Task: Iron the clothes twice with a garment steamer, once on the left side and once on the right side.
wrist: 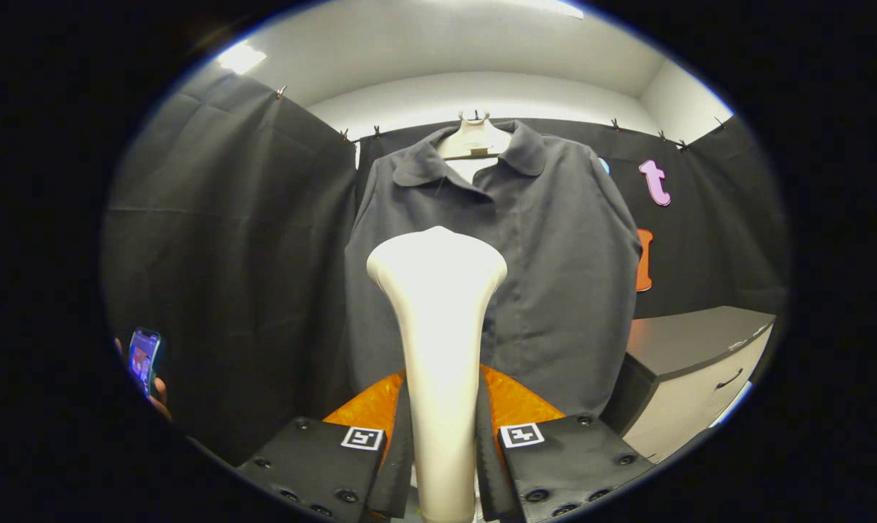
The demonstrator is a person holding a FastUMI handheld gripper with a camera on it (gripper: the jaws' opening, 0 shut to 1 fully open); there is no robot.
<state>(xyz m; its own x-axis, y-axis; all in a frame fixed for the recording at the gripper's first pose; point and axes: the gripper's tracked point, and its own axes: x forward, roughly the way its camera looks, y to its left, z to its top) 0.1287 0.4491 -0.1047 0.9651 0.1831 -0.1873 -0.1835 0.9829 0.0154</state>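
A cream-white garment steamer [438, 327] stands upright between my fingers, and my gripper [442, 443] is shut on its handle, both black pads [398, 443] pressing its sides. Its wide head rises in front of a dark grey collared shirt [547, 247]. The shirt hangs on a white hanger [473, 138] against the black cloth wall, beyond the steamer. The steamer head sits level with the shirt's middle, a little left of the button line. How far the head is from the fabric I cannot tell.
A low cabinet [692, 363] with a dark top and pale drawers stands right of the shirt. At the far left a hand holds a phone [144, 357]. Black cloth walls [221, 261] enclose the booth on the left and behind.
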